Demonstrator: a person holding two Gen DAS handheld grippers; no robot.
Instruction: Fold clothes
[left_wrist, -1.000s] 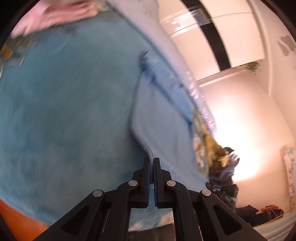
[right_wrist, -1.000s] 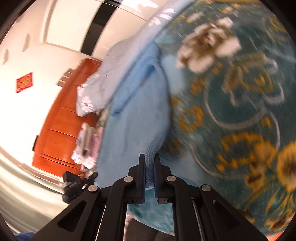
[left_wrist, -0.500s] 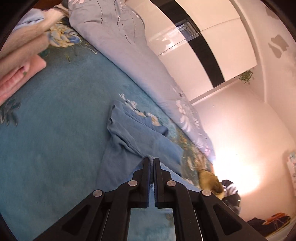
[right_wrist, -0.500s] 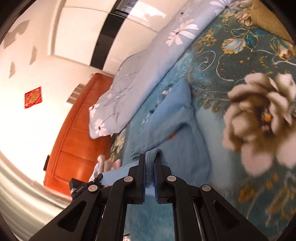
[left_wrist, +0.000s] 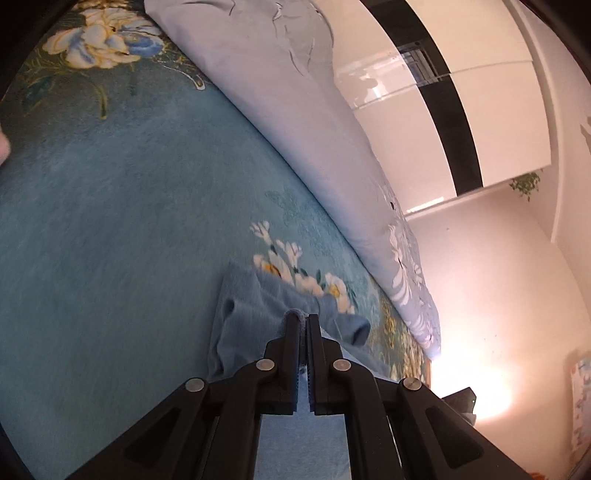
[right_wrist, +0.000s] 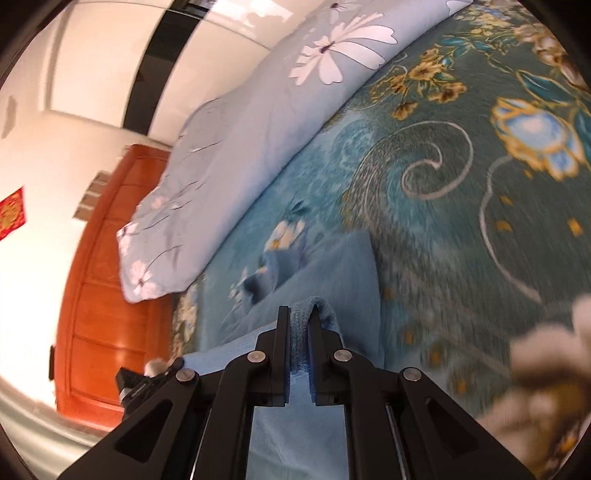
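A light blue garment (left_wrist: 255, 317) lies on the teal floral bedspread (left_wrist: 110, 229), its far part with a sleeve end (left_wrist: 360, 330) spread ahead of my fingers. My left gripper (left_wrist: 302, 318) is shut on a folded edge of it, pinched between the black fingers. In the right wrist view the same blue garment (right_wrist: 343, 273) stretches forward on the bedspread (right_wrist: 461, 184). My right gripper (right_wrist: 300, 312) is shut on a thick fold of its hem. The part of the garment under both grippers is hidden.
A pale blue floral quilt (left_wrist: 295, 110) lies rolled along the far side of the bed, also in the right wrist view (right_wrist: 258, 122). An orange wooden headboard (right_wrist: 107, 295) stands at the left. White wardrobe doors (left_wrist: 461, 92) are behind. The left gripper's body (right_wrist: 147, 380) shows low left.
Both grippers have carried the garment's held edge forward over the rest of it. The views have swung up towards the quilt. The pink clothes at the left are no longer in view.
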